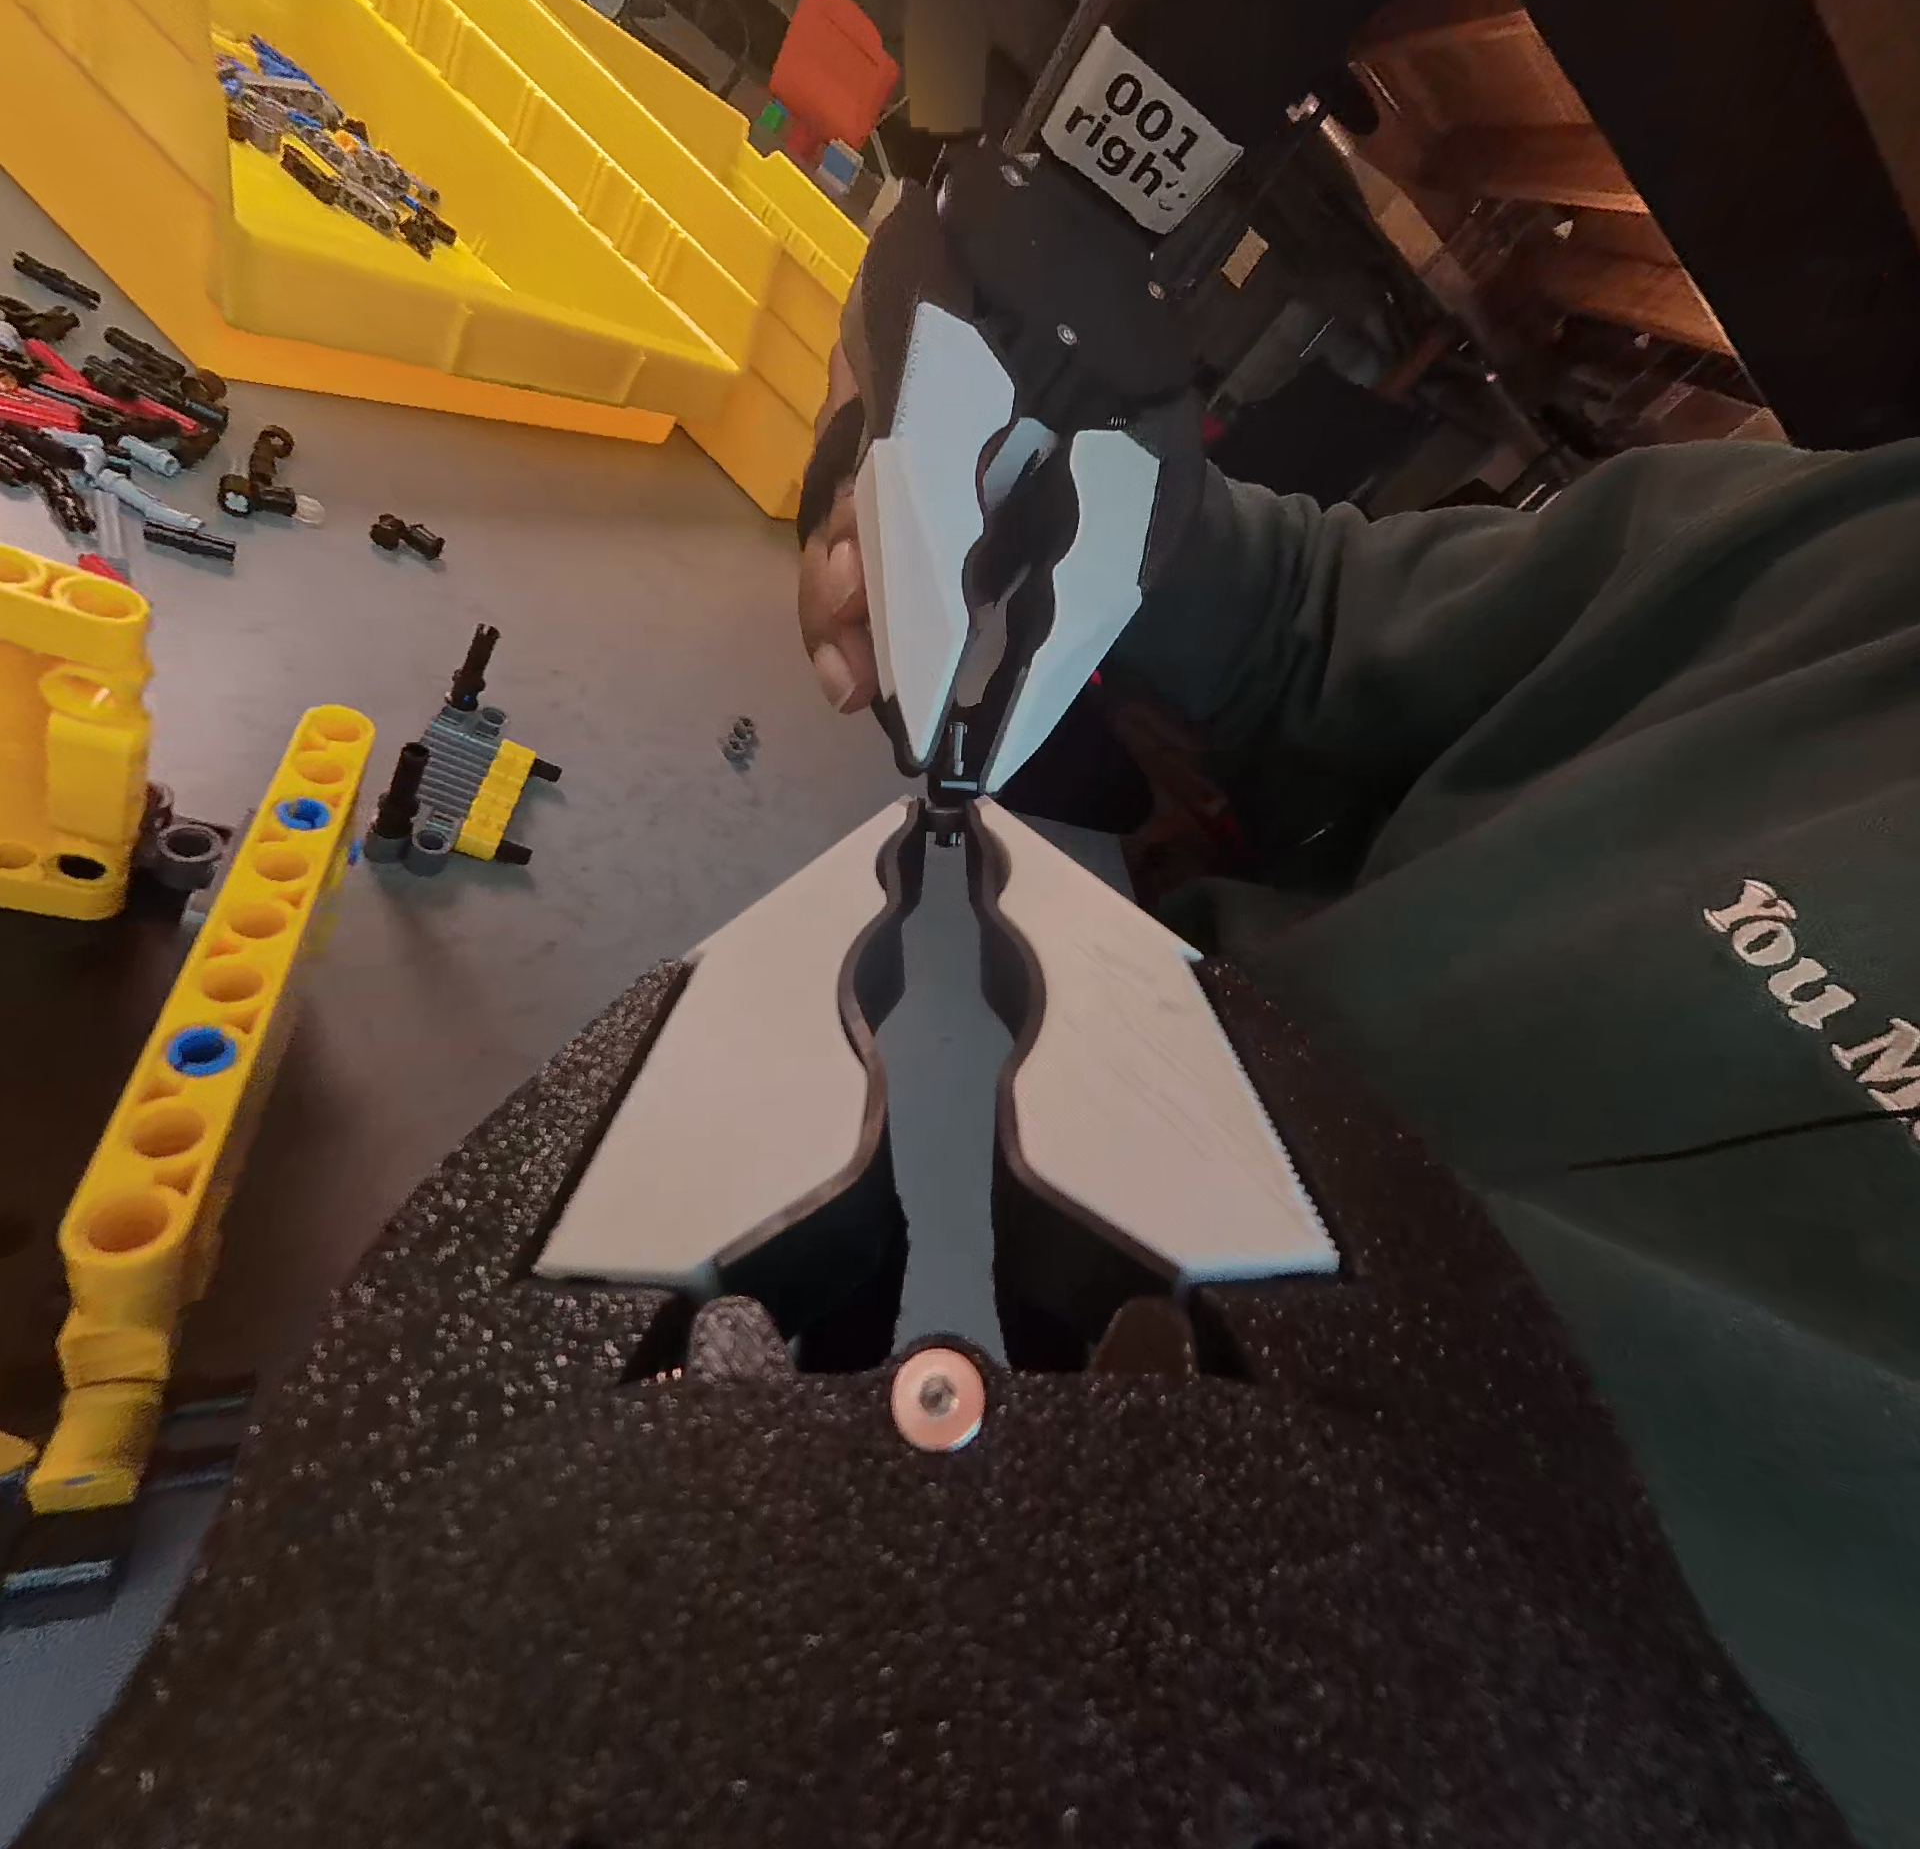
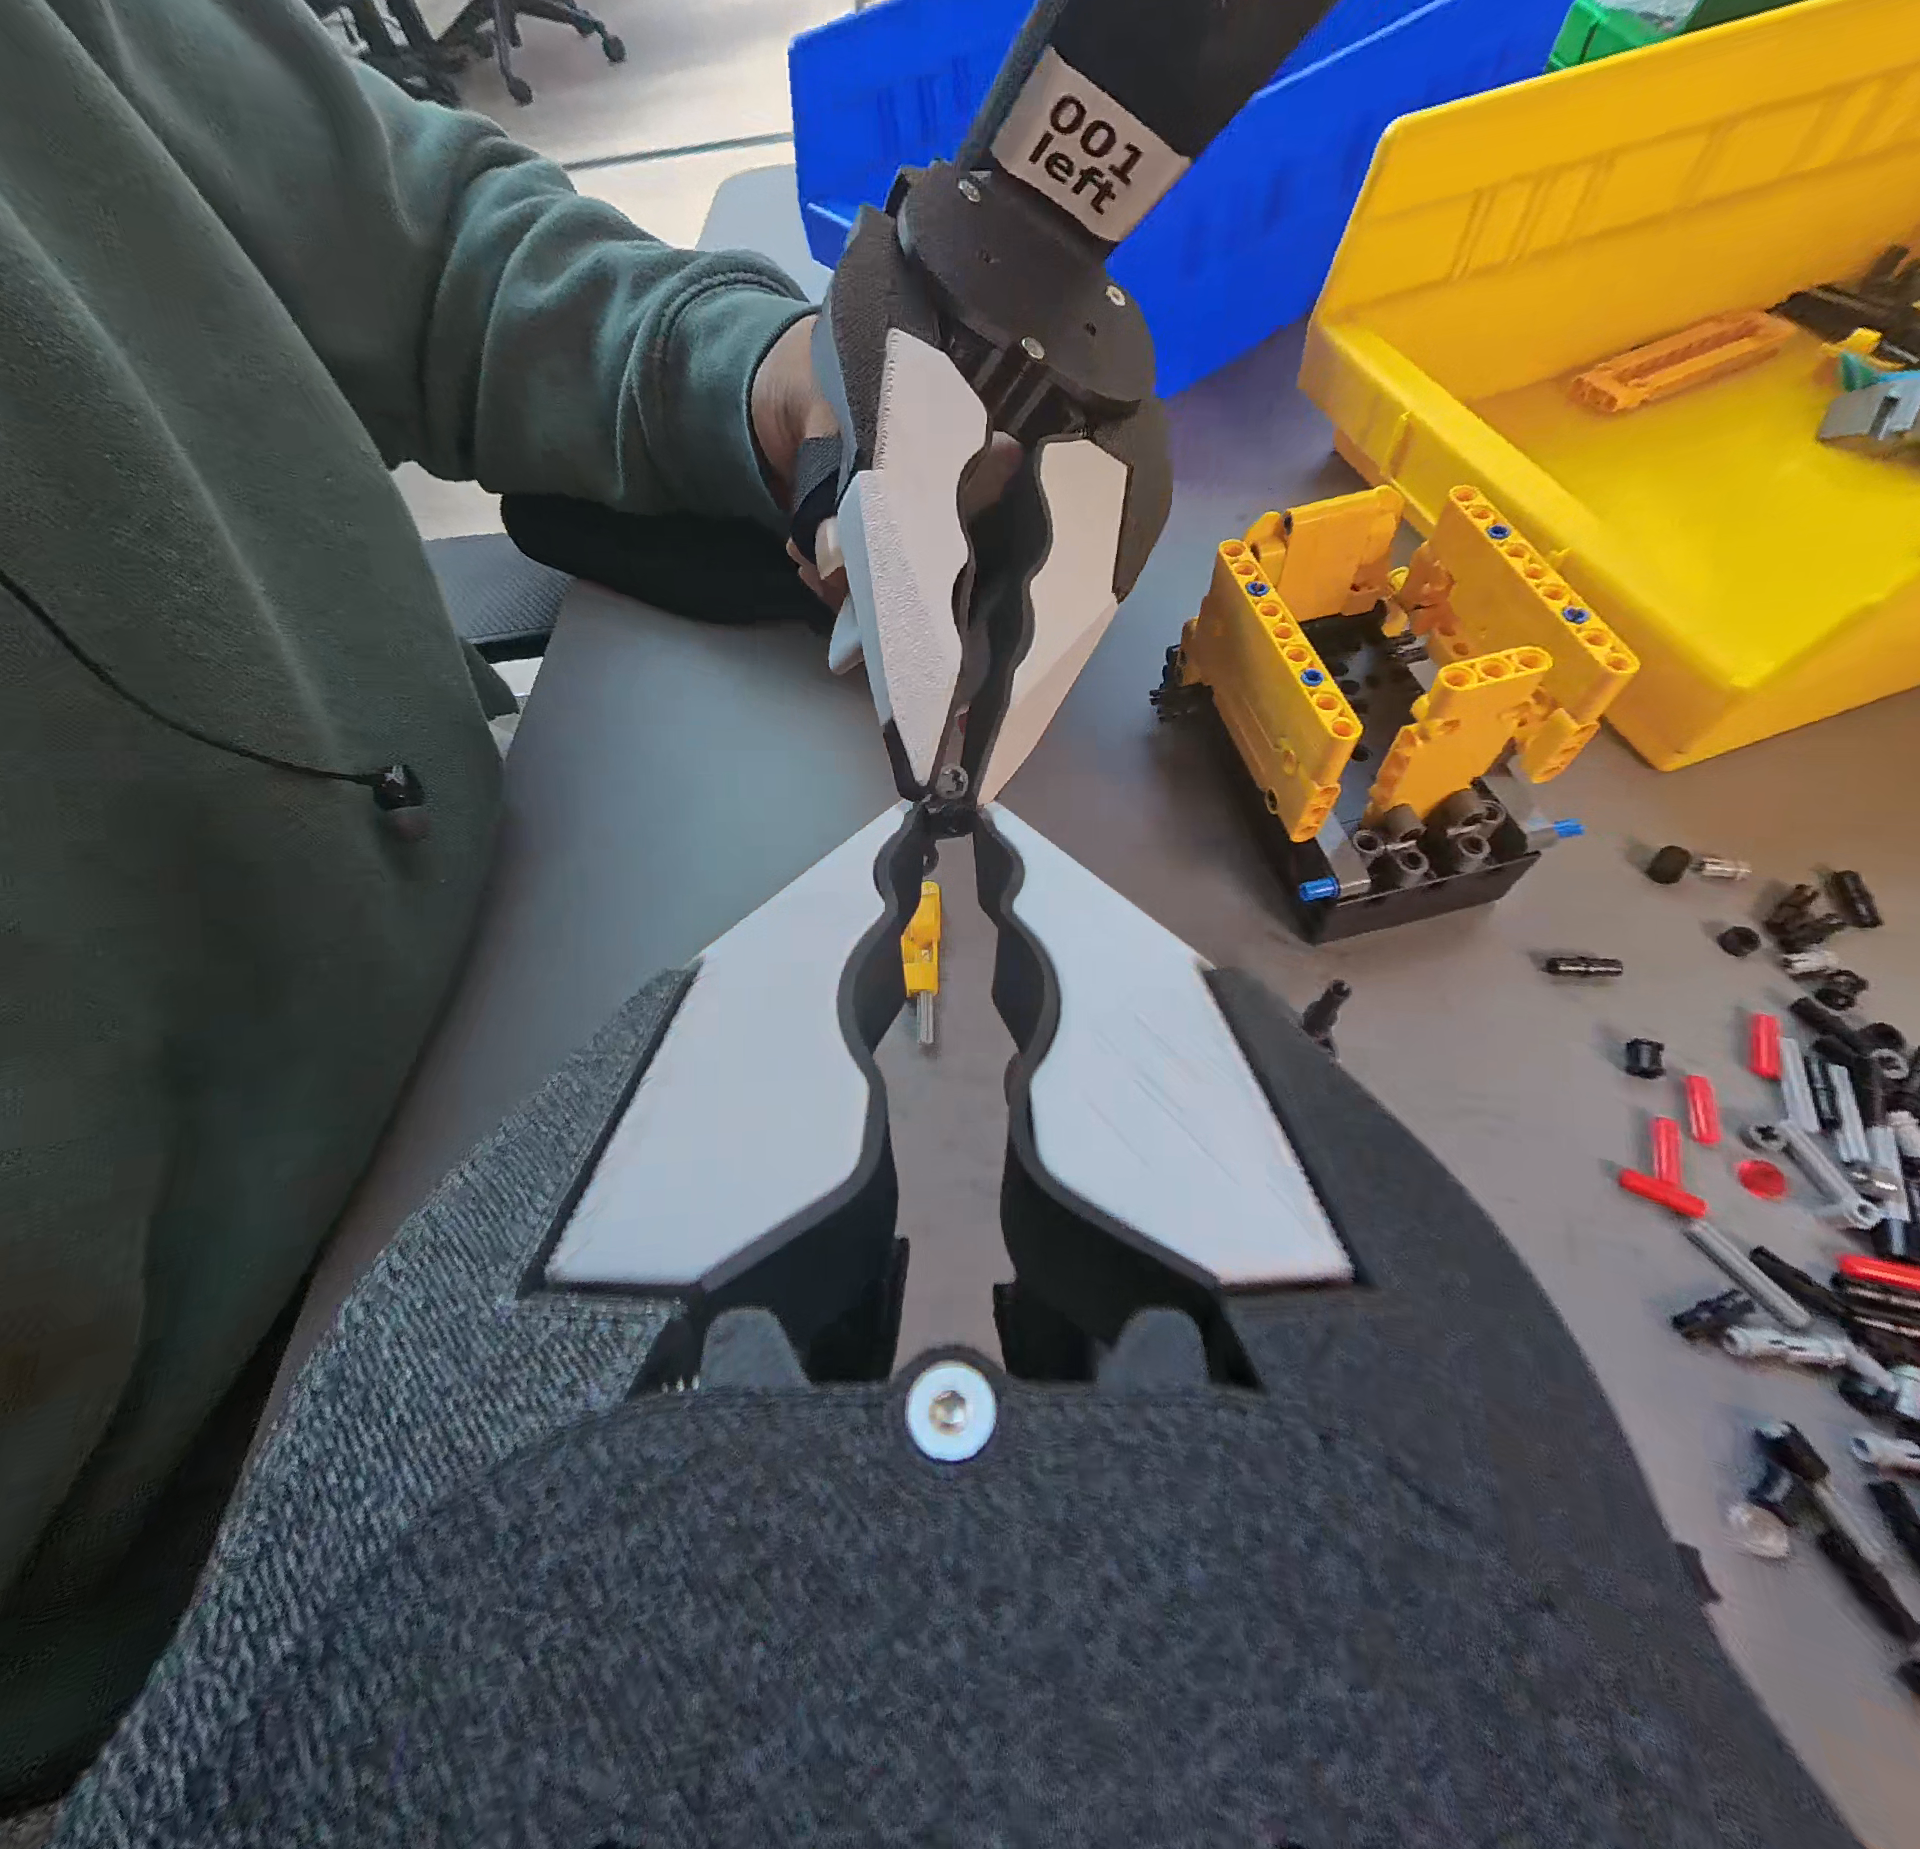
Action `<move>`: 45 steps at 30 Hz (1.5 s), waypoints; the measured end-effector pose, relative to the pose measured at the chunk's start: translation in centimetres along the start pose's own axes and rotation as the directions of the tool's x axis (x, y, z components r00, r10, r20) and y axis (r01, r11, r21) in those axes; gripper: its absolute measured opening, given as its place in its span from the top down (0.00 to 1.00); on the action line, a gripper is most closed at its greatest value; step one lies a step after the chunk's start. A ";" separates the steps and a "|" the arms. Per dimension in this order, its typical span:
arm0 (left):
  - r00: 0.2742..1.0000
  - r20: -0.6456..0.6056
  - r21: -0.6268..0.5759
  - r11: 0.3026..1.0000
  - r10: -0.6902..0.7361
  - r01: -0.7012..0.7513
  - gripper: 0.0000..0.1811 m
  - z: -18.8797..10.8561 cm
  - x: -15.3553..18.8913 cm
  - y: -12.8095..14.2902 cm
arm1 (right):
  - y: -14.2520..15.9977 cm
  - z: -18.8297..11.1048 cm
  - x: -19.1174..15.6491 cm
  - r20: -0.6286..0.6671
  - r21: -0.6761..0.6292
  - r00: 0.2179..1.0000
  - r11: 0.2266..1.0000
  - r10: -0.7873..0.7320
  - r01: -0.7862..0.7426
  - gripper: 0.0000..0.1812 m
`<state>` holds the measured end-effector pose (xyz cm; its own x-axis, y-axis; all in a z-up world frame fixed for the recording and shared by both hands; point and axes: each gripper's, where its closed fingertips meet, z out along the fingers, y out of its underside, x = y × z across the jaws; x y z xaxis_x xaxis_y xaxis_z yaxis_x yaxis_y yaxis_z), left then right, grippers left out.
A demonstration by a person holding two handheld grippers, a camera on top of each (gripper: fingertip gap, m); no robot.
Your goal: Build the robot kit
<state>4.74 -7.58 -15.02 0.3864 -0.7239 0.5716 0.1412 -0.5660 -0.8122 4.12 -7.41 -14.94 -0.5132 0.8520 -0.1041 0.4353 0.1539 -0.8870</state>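
Black pin (image 1: pixel 954 760) — pinched tip-to-tip between left claw (image 1: pixel 943 820) and right claw (image 2: pixel 940 820), both clenched.

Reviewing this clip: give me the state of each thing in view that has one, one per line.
left gripper: shut on a small black pin, tip to tip with the other gripper.
right gripper: shut on a small black piece.
small black pin: pinched, held above the table.
yellow frame assembly: partly built, standing on the table.
yellow bin: open, a few parts inside.
blue bin: open, contents hidden.
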 end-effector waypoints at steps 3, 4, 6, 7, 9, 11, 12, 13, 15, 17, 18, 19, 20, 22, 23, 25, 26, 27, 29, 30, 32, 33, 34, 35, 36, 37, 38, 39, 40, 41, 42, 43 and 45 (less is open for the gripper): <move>0.994 0.064 -0.024 0.996 0.085 -0.084 0.97 0.0 -0.5 0.1 | 0.3 0.2 0.3 -0.020 0.017 0.996 0.996 0.092 -0.091 0.96; 0.989 0.087 -0.036 0.993 0.119 -0.116 0.97 0.0 -0.6 0.2 | 0.5 0.2 0.4 -0.028 0.025 0.992 0.992 0.121 -0.121 0.96; 0.980 0.110 -0.060 0.986 0.164 -0.158 0.97 0.1 -0.8 0.4 | 0.7 0.3 0.4 -0.036 0.039 0.988 0.988 0.150 -0.149 0.96; 0.978 0.114 -0.065 0.984 0.175 -0.168 0.97 0.1 -0.8 0.5 | 0.8 0.3 0.4 -0.038 0.046 0.986 0.986 0.160 -0.158 0.96; 0.977 0.113 -0.070 0.982 0.183 -0.176 0.97 0.2 -0.8 0.6 | 1.0 0.3 0.3 -0.040 0.056 0.985 0.985 0.166 -0.163 0.96; 0.976 0.110 -0.058 0.981 0.188 -0.183 0.97 0.2 -0.7 0.5 | 0.8 0.2 0.3 -0.039 0.082 0.984 0.982 0.171 -0.168 0.96; 0.977 0.106 -0.048 0.982 0.187 -0.183 0.97 0.1 -0.7 0.4 | 0.7 0.1 0.3 -0.035 0.098 0.984 0.981 0.174 -0.170 0.96; 0.978 0.102 -0.038 0.983 0.183 -0.180 0.97 0.1 -0.6 0.2 | 0.5 0.1 0.4 -0.037 0.116 0.984 0.979 0.172 -0.167 0.96; 0.980 0.090 -0.012 0.984 0.176 -0.175 0.96 -0.1 -0.4 -0.1 | 0.3 0.0 0.5 -0.038 0.153 0.985 0.975 0.171 -0.163 0.96; 0.983 0.077 0.012 0.986 0.168 -0.169 0.93 -0.2 -0.3 -0.5 | -0.1 -0.2 0.7 -0.035 0.211 0.984 0.964 0.174 -0.163 0.96; 0.983 0.074 0.018 0.986 0.166 -0.168 0.92 -0.2 -0.3 -0.5 | -0.4 -0.3 0.7 -0.028 0.244 0.984 0.956 0.176 -0.164 0.96; 0.984 0.072 0.021 0.986 0.166 -0.167 0.92 -0.2 -0.3 -0.5 | -0.7 -0.5 0.8 -0.021 0.276 0.984 0.947 0.180 -0.167 0.96; 0.984 0.072 0.024 0.986 0.165 -0.167 0.92 -0.2 -0.4 -0.5 | -1.0 -0.7 0.8 -0.011 0.303 0.983 0.938 0.182 -0.170 0.96; 0.985 0.060 0.035 0.986 0.161 -0.164 0.92 -0.1 -0.2 -0.6 | -1.4 -0.9 0.7 0.003 0.334 0.984 0.927 0.178 -0.169 0.96; 0.986 0.055 0.043 0.986 0.160 -0.162 0.92 0.0 -0.2 -0.7 | -1.5 -0.9 0.7 -0.002 0.341 0.985 0.926 0.172 -0.161 0.96; 0.986 0.043 0.057 0.985 0.162 -0.164 0.94 0.1 0.1 -0.9 | -1.6 -0.9 0.6 0.000 0.356 0.986 0.922 0.166 -0.156 0.96; 0.986 0.036 0.061 0.984 0.165 -0.167 0.95 0.1 0.2 -1.0 | -1.7 -0.8 0.6 0.008 0.362 0.986 0.919 0.168 -0.159 0.96; 0.985 0.032 0.064 0.983 0.168 -0.170 0.96 0.1 0.3 -1.1 | -1.7 -0.8 0.6 0.013 0.366 0.986 0.917 0.168 -0.161 0.96; 0.985 0.031 0.059 0.983 0.172 -0.173 0.97 0.2 0.3 -1.0 | -1.6 -0.8 0.5 0.015 0.369 0.986 0.916 0.164 -0.158 0.96; 0.985 0.032 0.055 0.983 0.172 -0.173 0.97 0.2 0.3 -0.9 | -1.5 -0.8 0.5 0.011 0.367 0.987 0.918 0.159 -0.151 0.96; 0.986 0.026 0.048 0.985 0.166 -0.167 0.97 0.3 0.3 -0.8 | -1.4 -0.8 0.5 0.005 0.361 0.989 0.922 0.145 -0.137 0.96; 0.987 0.023 0.042 0.986 0.162 -0.162 0.97 0.3 0.2 -0.7 | -1.3 -0.8 0.5 -0.001 0.353 0.990 0.927 0.138 -0.129 0.96; 0.987 0.024 0.032 0.987 0.159 -0.159 0.97 0.3 0.1 -0.6 | -1.1 -0.7 0.5 -0.010 0.340 0.992 0.933 0.128 -0.117 0.96; 0.987 0.030 0.023 0.987 0.159 -0.159 0.97 0.4 0.0 -0.5 | -1.0 -0.7 0.6 -0.023 0.330 0.993 0.938 0.116 -0.102 0.94; 0.987 0.038 0.010 0.987 0.159 -0.160 0.97 0.4 -0.2 -0.3 | -0.9 -0.8 0.6 -0.034 0.321 0.994 0.943 0.106 -0.090 0.92; 0.986 0.049 -0.010 0.987 0.158 -0.158 0.97 0.4 -0.5 -0.1 | -0.7 -0.9 0.8 -0.050 0.302 0.994 0.950 0.096 -0.077 0.90; 0.986 0.062 -0.038 0.987 0.155 -0.153 0.97 0.4 -0.8 0.3 | -0.4 -1.3 1.2 -0.082 0.277 0.993 0.959 0.082 -0.056 0.89; 0.985 0.079 -0.071 0.986 0.154 -0.148 0.97 0.4 -1.2 0.8 | -0.4 -2.0 1.8 -0.121 0.262 0.991 0.965 0.064 -0.030 0.89; 0.982 0.101 -0.100 0.984 0.157 -0.147 0.97 0.3 -1.7 1.1 | -0.3 -3.0 2.5 -0.164 0.247 0.985 0.969 0.051 -0.009 0.89; 0.980 0.118 -0.127 0.981 0.159 -0.144 0.97 0.3 -2.0 1.5 | 0.0 -4.1 3.3 -0.210 0.222 0.977 0.975 0.045 0.003 0.89; 0.980 0.125 -0.150 0.979 0.156 -0.137 0.97 0.4 -2.2 1.9 | 0.5 -5.1 4.1 -0.256 0.191 0.966 0.982 0.039 0.011 0.89; 0.979 0.134 -0.164 0.978 0.152 -0.130 0.97 0.5 -2.4 2.1 | 1.2 -6.1 4.8 -0.293 0.152 0.956 0.988 0.031 0.015 0.90; 0.978 0.142 -0.183 0.975 0.155 -0.128 0.97 0.6 -2.6 2.4 | 3.9 -7.6 5.4 -0.335 0.003 0.942 1.000 0.000 0.001 0.90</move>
<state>4.65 -6.79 -18.48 0.5293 -0.7391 0.4167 -0.0781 -0.5315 -0.8434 8.65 1.60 -15.56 -0.2358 0.9704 0.0521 0.4324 0.1528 -0.8886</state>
